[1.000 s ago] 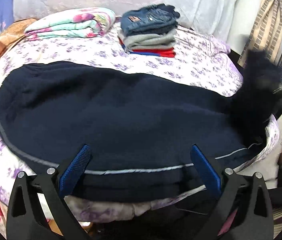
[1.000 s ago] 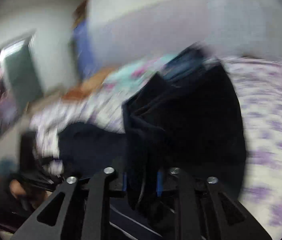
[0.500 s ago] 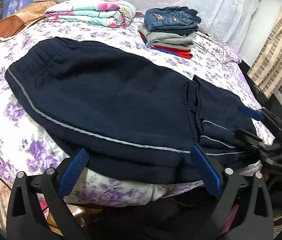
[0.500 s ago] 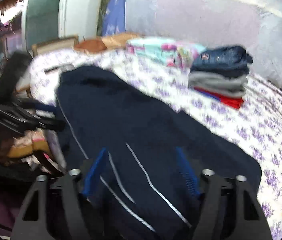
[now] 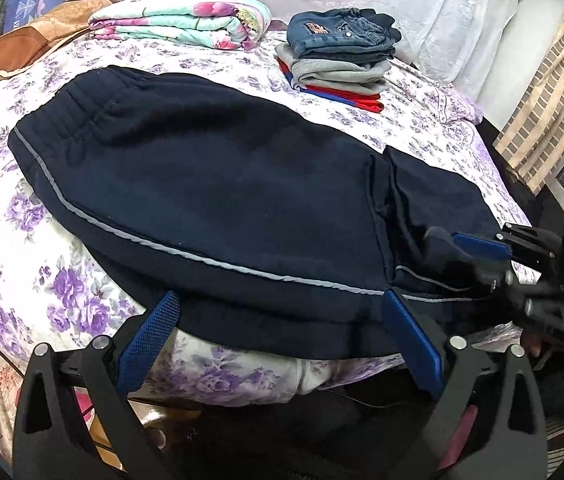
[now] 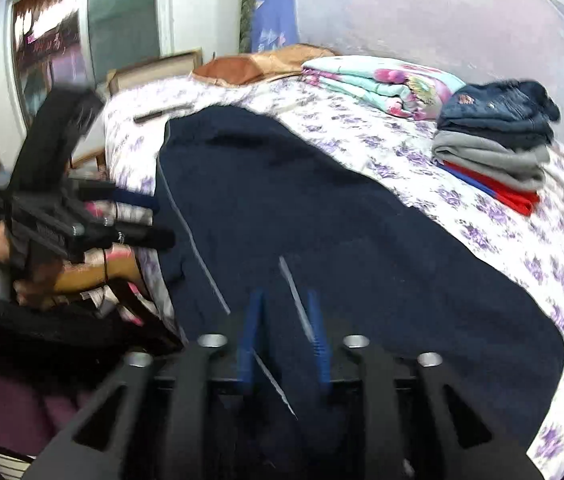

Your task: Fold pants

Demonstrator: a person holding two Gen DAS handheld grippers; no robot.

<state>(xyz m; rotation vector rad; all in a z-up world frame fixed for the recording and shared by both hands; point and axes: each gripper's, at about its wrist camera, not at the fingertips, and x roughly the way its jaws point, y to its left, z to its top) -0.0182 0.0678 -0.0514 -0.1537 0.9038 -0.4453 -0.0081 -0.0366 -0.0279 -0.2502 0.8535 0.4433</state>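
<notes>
Navy sweatpants [image 5: 209,188] with a grey side stripe lie across the flowered bed [image 5: 13,264], waistband at the left, leg ends folded back over the legs at the right. My left gripper [image 5: 282,340] is open and empty at the bed's near edge, its blue pads just below the pants' lower edge. My right gripper [image 6: 284,320] has its pads closed on the folded leg fabric [image 6: 322,248]. It also shows in the left wrist view [image 5: 478,252] at the right end of the pants. The left gripper shows in the right wrist view [image 6: 133,216], off the bed's near edge.
A stack of folded clothes [image 5: 338,56], jeans on top, sits at the back of the bed. A folded floral blanket [image 5: 181,20] and a brown pillow [image 5: 13,52] lie at the back left. A curtain [image 5: 542,96] hangs at the right.
The right gripper swung the leg ends over onto the pants, opened, and has now closed again on the folded fabric. The left gripper stayed open at the near edge.
</notes>
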